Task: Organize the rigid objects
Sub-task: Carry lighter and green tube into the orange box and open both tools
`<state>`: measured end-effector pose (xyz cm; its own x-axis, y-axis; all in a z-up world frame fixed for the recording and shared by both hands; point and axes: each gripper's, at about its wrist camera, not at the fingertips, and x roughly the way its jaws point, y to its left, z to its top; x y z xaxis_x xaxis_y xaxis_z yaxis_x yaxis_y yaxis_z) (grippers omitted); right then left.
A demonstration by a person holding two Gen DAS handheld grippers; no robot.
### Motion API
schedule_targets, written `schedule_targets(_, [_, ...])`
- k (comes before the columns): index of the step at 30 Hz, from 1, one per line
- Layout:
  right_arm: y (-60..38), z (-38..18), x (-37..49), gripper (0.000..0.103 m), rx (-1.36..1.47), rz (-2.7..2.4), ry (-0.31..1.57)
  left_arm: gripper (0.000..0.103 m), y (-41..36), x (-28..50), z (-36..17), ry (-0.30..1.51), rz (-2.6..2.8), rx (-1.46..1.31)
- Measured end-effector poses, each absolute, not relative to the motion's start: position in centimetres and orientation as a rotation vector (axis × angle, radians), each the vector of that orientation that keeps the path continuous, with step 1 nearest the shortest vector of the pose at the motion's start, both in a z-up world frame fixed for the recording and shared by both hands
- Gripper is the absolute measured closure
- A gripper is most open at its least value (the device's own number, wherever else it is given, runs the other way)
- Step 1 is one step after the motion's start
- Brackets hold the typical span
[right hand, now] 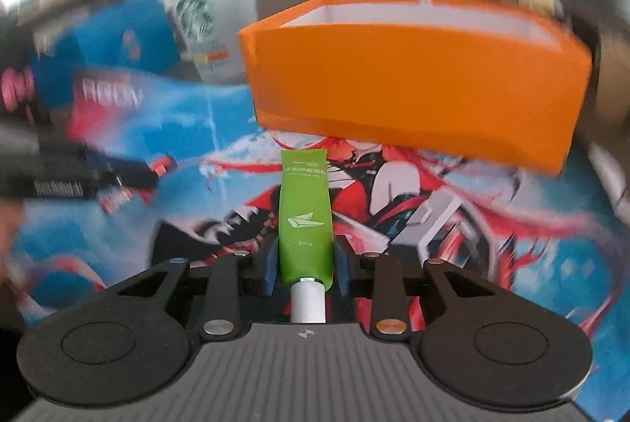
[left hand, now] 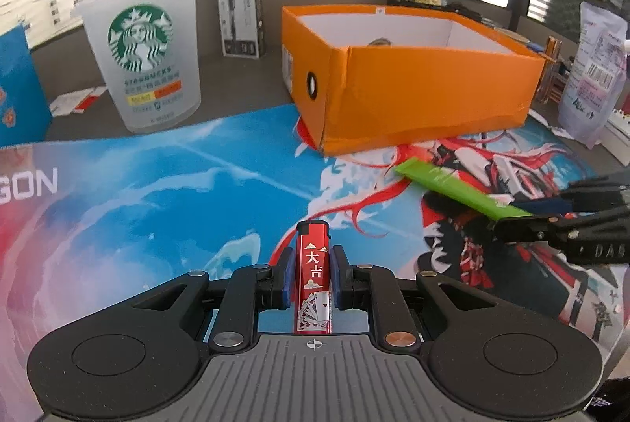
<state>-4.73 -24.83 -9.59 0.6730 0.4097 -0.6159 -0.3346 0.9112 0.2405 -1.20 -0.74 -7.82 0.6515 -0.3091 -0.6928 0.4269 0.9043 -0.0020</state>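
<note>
My left gripper (left hand: pixel 312 274) is shut on a red lighter (left hand: pixel 314 272) with playing-card print, held above the printed desk mat (left hand: pixel 157 193). My right gripper (right hand: pixel 303 264) is shut on a green tube (right hand: pixel 304 213) with a white cap; the tube also shows in the left wrist view (left hand: pixel 460 191), with the right gripper (left hand: pixel 523 215) at the right edge. An open orange box (left hand: pixel 425 95) stands on the mat ahead of both grippers; it also shows in the right wrist view (right hand: pixel 413 83). A small item lies inside it, mostly hidden.
A frosted Starbucks cup (left hand: pixel 145 56) stands at the back left, with a blue box (left hand: pixel 19 87) beside it and a small product box (left hand: pixel 240 16) behind. A plastic pouch (left hand: pixel 594 79) and clutter stand right of the orange box. The right wrist view is motion-blurred.
</note>
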Motion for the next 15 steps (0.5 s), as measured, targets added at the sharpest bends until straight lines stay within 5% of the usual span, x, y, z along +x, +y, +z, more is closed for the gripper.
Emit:
schedule_targets(6, [-27.8, -8.9, -4.2, 0.077, 0.419, 0.505, 0.737, 0.087, -1.7, -1.3, -5.4, 0.698, -0.447, 0.172])
schedule_targets(15, [-28.2, -4.5, -4.3, 0.081, 0.356, 0.478, 0.628, 0.087, -3.8, -0.5, -1.2, 0.601, -0.467, 0.190])
